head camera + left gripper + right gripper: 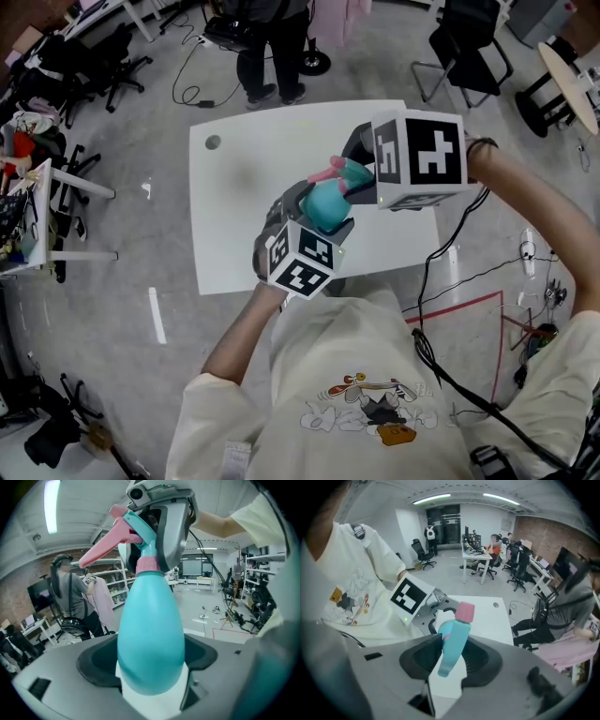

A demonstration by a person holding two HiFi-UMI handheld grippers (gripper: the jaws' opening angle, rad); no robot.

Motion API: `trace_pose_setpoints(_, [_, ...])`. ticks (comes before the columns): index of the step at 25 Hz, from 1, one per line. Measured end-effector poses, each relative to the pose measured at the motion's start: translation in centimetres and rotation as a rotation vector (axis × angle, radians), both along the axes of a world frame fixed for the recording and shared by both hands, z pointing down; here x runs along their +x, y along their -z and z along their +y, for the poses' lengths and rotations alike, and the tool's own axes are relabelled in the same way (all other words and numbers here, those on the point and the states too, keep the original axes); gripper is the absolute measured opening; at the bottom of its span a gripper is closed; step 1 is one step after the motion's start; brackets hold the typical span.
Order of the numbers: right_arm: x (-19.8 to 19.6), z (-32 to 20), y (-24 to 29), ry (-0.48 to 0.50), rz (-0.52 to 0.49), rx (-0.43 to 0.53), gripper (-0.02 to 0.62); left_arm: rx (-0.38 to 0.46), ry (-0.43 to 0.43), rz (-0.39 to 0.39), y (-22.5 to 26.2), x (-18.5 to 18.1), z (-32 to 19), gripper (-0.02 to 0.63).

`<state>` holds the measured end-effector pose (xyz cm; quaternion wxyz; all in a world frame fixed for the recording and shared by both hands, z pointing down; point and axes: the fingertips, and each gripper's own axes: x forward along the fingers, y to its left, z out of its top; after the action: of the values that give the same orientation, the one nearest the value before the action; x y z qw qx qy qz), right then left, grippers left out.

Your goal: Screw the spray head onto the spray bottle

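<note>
While left gripper (151, 667) clamps spray bottle (150, 620) | right gripper (451, 657) closed on spray head (457, 630) | advised: keep axes aligned, turn head squarely, avoid cross-threading.

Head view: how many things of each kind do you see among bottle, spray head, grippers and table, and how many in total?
spray bottle: 1
spray head: 1
grippers: 2, the left gripper and the right gripper
table: 1
Total: 5
</note>
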<state>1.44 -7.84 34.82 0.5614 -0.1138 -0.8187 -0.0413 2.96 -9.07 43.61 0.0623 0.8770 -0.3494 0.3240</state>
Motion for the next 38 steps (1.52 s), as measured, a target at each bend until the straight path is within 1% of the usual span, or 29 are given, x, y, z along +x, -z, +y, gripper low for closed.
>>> trace_pose_setpoints(4, [0.3, -0.5, 0.2, -0.13, 0.006, -0.026, 0.129, 0.053, 0.087, 0.002, 0.3, 0.1, -0.7, 0.405])
trace_pose_setpoints(7, [-0.1, -0.7, 0.7, -0.217, -0.033, -0.07, 0.129, 0.073, 0.118, 0.036, 0.7, 0.0, -0.9, 0.405])
trace_pose_setpoints(9, [-0.3, -1.0, 1.2, -0.252, -0.068, -0.088, 0.129, 0.086, 0.119, 0.058, 1.2, -0.2, -1.1, 0.403])
trace_pose_setpoints(11, [-0.4, -1.3, 1.7, -0.263, -0.09, -0.09, 0.129, 0.099, 0.104, 0.074, 1.7, -0.3, -1.3, 0.404])
trace_pose_setpoints(16, [-0.4, -1.0, 2.9, -0.235, -0.127, -0.085, 0.13, 0.14, 0.066, 0.076, 2.7, -0.3, -1.6, 0.405])
trace_pose_setpoints(20, [-0.6, -1.1, 4.0, -0.266, -0.138, -0.094, 0.13, 0.16, 0.067, 0.114, 3.6, -0.7, -1.9, 0.403])
trace_pose_setpoints(24, [0.1, -1.3, 5.0, -0.285, -0.144, -0.084, 0.155, 0.163, 0.05, 0.162, 4.5, -0.3, -2.2, 0.403])
trace_pose_setpoints(26, [0.9, -1.4, 5.5, -0.268, -0.132, -0.058, 0.171, 0.167, 0.027, 0.17, 4.8, -0.4, -2.3, 0.403])
trace_pose_setpoints(27, [1.4, -1.5, 5.7, -0.243, -0.115, -0.029, 0.174, 0.168, 0.014, 0.171, 4.9, -0.5, -2.3, 0.403])
trace_pose_setpoints(29, [2.5, -1.6, 6.1, -0.156, -0.067, 0.045, 0.177, 0.168, -0.013, 0.165, 5.1, -1.0, -2.4, 0.403])
trace_pose_setpoints(30, [3.0, -1.5, 6.4, -0.102, -0.051, 0.081, 0.178, 0.166, -0.028, 0.164, 5.1, -1.1, -2.5, 0.403])
trace_pose_setpoints(32, [3.2, -1.1, 7.6, 0.03, -0.054, 0.17, 0.178, 0.157, -0.077, 0.173, 5.2, -1.1, -2.4, 0.403])
trace_pose_setpoints(34, [2.7, -1.1, 8.9, 0.202, -0.083, 0.315, 0.178, 0.144, -0.163, 0.194, 5.2, -0.8, -2.0, 0.403])
trace_pose_setpoints(36, [2.0, -1.3, 9.8, 0.389, -0.105, 0.473, 0.178, 0.124, -0.267, 0.214, 5.0, -0.4, -1.6, 0.403])
trace_pose_setpoints(37, [1.8, -1.2, 10.0, 0.467, -0.105, 0.527, 0.178, 0.106, -0.318, 0.227, 4.8, -0.1, -1.3, 0.403])
trace_pose_setpoints(38, [1.7, -1.1, 10.1, 0.525, -0.1, 0.555, 0.178, 0.084, -0.364, 0.24, 4.5, 0.2, -1.1, 0.402])
